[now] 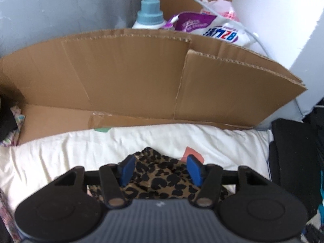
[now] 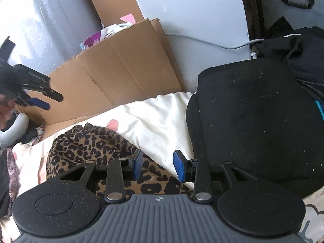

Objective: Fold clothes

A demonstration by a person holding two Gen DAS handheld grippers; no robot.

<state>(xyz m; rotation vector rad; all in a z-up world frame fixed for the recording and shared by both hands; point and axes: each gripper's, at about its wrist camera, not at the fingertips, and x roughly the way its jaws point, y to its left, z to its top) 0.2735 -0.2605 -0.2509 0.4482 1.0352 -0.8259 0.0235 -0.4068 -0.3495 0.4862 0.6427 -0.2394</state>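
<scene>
A leopard-print garment (image 1: 160, 180) lies crumpled on a cream sheet (image 1: 81, 149). My left gripper (image 1: 161, 169) hovers over it with its blue pads (image 1: 127, 169) wide apart and nothing held. In the right wrist view the same garment (image 2: 89, 145) spreads to the left, and my right gripper (image 2: 159, 167) stands open just above its near edge, blue pads (image 2: 180, 167) apart. The left gripper (image 2: 40, 99) also shows at the far left of that view, raised above the sheet (image 2: 158, 117).
A flattened cardboard box (image 1: 131, 77) stands behind the sheet, with a detergent bottle (image 1: 149, 14) and bags (image 1: 220, 30) beyond it. A black cushion (image 2: 257, 117) sits right of the sheet. Patterned cloth (image 1: 12, 125) lies at the left edge.
</scene>
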